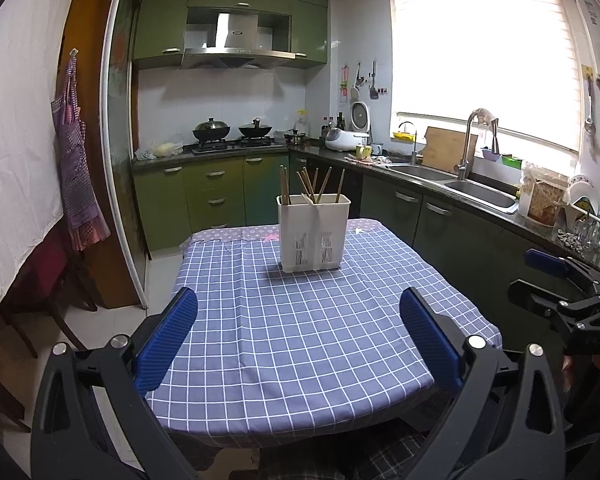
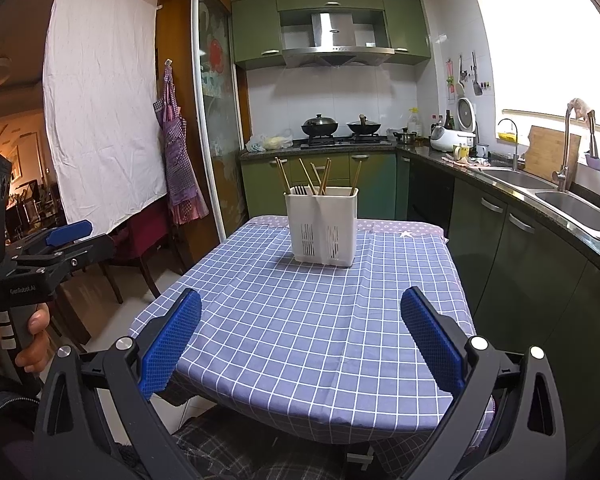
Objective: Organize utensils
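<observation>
Blue-and-white checked cloth (image 1: 300, 320) is covering the small table in a green-cabineted kitchen, with the stove (image 1: 236, 144) behind and the sink (image 1: 480, 196) running along my right under a bright window.

Standing upright at the far middle of the table is a white two-compartment utensil holder (image 1: 313, 234), its long side facing me; wooden chopsticks (image 1: 308, 186) are leaning in it, tips down, handles fanning upward. I am holding my left claw (image 1: 299, 336) and right claw (image 2: 300, 338) wide apart above the near edge, gripping nothing, well apart from the holder.
</observation>
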